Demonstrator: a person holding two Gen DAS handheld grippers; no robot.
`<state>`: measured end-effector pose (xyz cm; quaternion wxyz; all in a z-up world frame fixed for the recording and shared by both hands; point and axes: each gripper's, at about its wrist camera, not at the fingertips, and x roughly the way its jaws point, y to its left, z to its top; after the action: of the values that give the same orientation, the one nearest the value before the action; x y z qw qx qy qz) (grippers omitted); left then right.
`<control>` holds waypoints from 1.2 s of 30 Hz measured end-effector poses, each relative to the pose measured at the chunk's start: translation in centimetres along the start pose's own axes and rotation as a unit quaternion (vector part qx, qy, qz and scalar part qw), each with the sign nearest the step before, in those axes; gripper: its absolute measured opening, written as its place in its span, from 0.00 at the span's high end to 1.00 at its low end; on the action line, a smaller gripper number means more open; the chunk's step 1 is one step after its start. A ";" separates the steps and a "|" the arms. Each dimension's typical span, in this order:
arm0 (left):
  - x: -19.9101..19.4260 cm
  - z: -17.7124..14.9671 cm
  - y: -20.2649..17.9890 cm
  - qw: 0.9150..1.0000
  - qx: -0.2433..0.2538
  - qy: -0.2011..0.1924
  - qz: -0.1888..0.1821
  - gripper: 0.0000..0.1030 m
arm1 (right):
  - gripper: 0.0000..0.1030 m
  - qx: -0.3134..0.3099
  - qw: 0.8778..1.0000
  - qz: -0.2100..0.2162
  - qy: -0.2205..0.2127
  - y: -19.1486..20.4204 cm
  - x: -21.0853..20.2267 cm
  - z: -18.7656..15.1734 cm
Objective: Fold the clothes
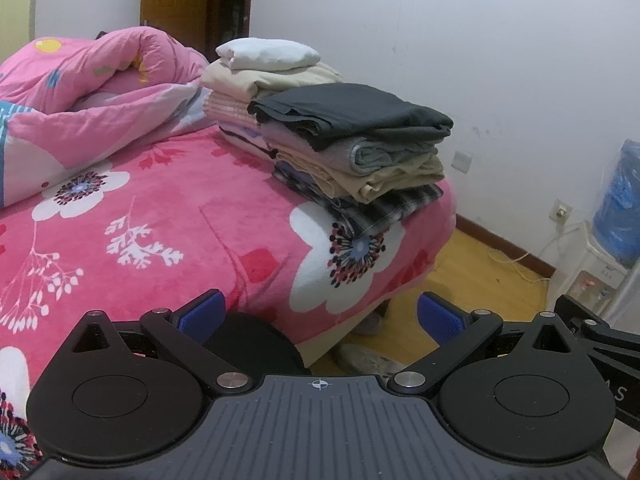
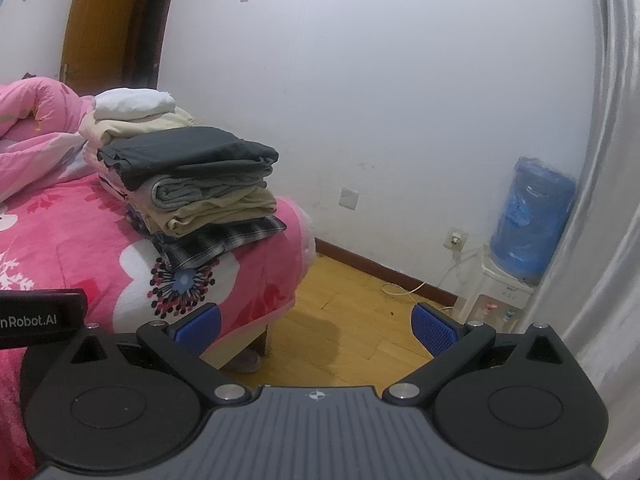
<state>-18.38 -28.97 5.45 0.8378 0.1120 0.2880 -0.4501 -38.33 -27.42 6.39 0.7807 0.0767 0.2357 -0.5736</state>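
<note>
A stack of folded clothes (image 1: 360,152) sits near the bed's corner, with a dark grey garment (image 1: 352,110) on top and a plaid one at the bottom. Behind it stands a second pile topped by a white folded piece (image 1: 268,53). The right wrist view shows the same stack (image 2: 200,192) at left. My left gripper (image 1: 318,316) is open over the bed's near edge, well short of the stack, with nothing between its blue pads (image 1: 202,314). My right gripper (image 2: 316,326) is open above the wooden floor, empty.
A pink floral blanket (image 1: 160,232) covers the bed, with a rumpled pink quilt (image 1: 92,92) at the far left. A water dispenser with a blue bottle (image 2: 528,220) stands by the wall at right, a cable (image 2: 404,290) on the floor. A grey curtain (image 2: 600,200) hangs far right.
</note>
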 end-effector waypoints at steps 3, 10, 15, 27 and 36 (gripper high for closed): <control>0.1 0.0 -0.3 1.000 0.003 0.001 -0.001 0.00 | 0.00 0.002 1.000 -0.001 0.002 -0.2 0.1 -0.1; 0.4 0.0 -0.4 1.000 0.001 0.004 -0.002 0.00 | 0.00 0.000 1.000 -0.002 0.005 -0.2 0.4 -0.1; 0.8 0.2 -0.3 1.000 -0.001 0.006 0.001 0.00 | 0.00 -0.002 1.000 0.000 0.007 -0.1 0.7 -0.1; 2.7 1.9 0.0 0.999 -0.011 -0.010 0.038 0.00 | 0.00 0.001 1.000 0.015 0.002 0.9 3.1 1.0; 6.3 4.3 0.1 0.998 -0.018 -0.008 0.054 0.00 | 0.00 0.001 1.000 0.012 0.000 2.1 7.1 2.7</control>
<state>-13.96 -35.23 5.26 0.8649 0.1090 0.2828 -0.4001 -34.00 -33.89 5.18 0.7878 0.0801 0.2342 -0.5640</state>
